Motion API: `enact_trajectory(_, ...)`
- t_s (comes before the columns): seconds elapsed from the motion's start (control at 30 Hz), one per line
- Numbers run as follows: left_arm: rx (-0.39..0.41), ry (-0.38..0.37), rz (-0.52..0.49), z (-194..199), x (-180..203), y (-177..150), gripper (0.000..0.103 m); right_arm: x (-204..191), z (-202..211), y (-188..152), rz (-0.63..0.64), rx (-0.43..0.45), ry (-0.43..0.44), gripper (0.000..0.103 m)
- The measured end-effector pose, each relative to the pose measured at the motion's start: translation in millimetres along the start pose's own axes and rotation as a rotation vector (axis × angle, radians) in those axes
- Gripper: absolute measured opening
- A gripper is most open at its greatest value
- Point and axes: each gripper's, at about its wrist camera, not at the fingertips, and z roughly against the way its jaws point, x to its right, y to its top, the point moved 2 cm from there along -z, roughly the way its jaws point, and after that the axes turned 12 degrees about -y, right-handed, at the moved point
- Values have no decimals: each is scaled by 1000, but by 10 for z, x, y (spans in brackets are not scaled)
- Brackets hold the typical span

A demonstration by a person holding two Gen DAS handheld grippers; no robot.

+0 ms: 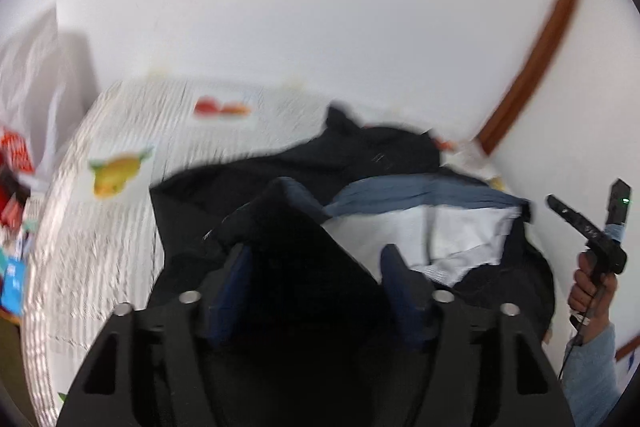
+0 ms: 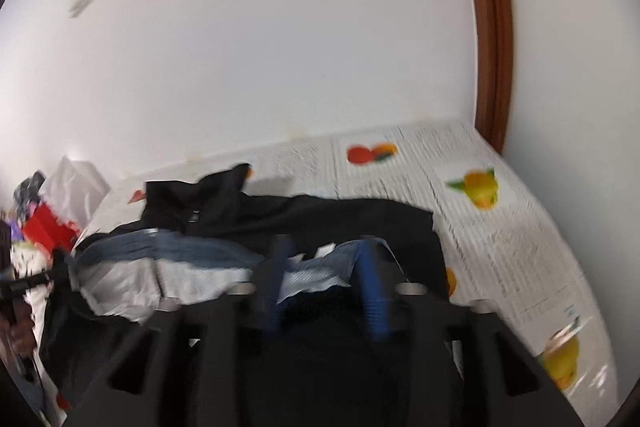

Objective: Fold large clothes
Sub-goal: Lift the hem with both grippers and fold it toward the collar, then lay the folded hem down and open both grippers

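Dark trousers (image 1: 280, 163) lie bunched just ahead of both grippers, waistband lining up, on a fruit-print sheet (image 1: 120, 227). Left gripper (image 1: 316, 259) and right gripper (image 2: 324, 279) fingers stand apart, seemingly empty; blur hides contact.

Bright, even light; both views motion-blurred, fisheye edges w/ dark vignette.
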Motion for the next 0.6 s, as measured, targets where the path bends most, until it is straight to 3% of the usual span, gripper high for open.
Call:
enact_trajectory(0.13,44,28,-59,177,84,-52,70,-137,98,-127,71,-33,35,54)
enact_trajectory(0.43,-146,119,-74,-353,14,-358,70,-788,-427,-587,240,-223,93,54)
enact_trajectory(0.5,-181,148,-92,-508,25,-406,70,-943,-580,-628,281,-253,77,53)
enact_trajectory(0.6,-183,239,-128,-647,5,-377,70,-1062,-778,-547,307,-209,-9,52)
